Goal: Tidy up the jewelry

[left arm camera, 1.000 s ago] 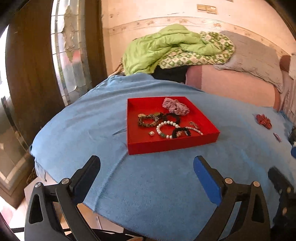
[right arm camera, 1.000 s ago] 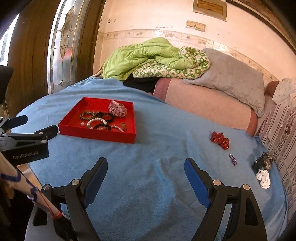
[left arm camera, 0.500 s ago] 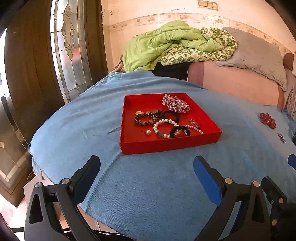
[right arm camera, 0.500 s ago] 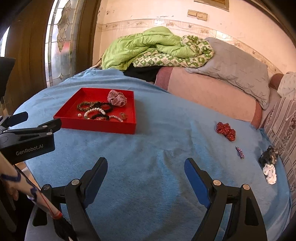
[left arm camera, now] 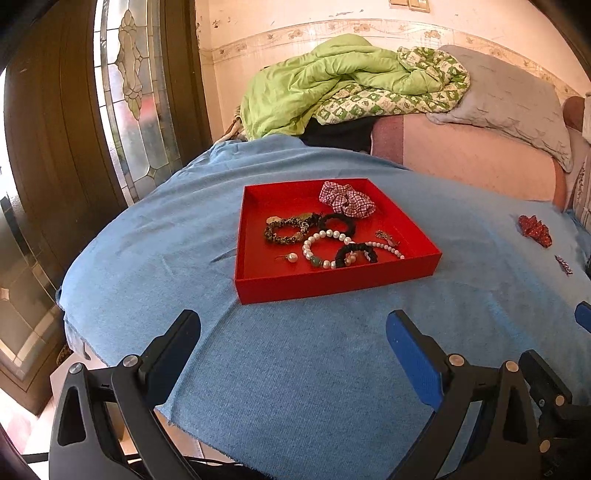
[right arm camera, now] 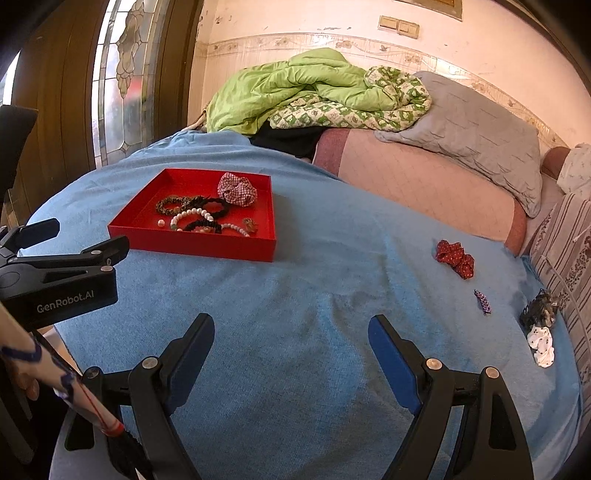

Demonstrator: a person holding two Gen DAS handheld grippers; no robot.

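Both jaws spread, empty, bare blue cloth (right arm camera: 295, 295) beneath, red tray (left arm camera: 332, 284) ahead.

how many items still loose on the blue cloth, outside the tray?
4: red scrunchie, small clip below it, dark hair piece and white scrunchie at the cloth's right edge. More may be hidden.

A blue cloth (right arm camera: 314, 295) covers the work surface, its frayed near edge hanging over. Beyond it stands a pink quilted sofa back (right arm camera: 417, 184), with a rumpled green blanket (right arm camera: 288, 88) piled on top beside a green-and-white patterned quilt (right arm camera: 369, 107) and a grey pillow (right arm camera: 476, 133) leaning to the right. On the left, a dark wooden door (left arm camera: 55, 122) holds a leaded glass pane (left arm camera: 133, 85). Cream wall switches (right arm camera: 399, 25) sit above a floral border strip
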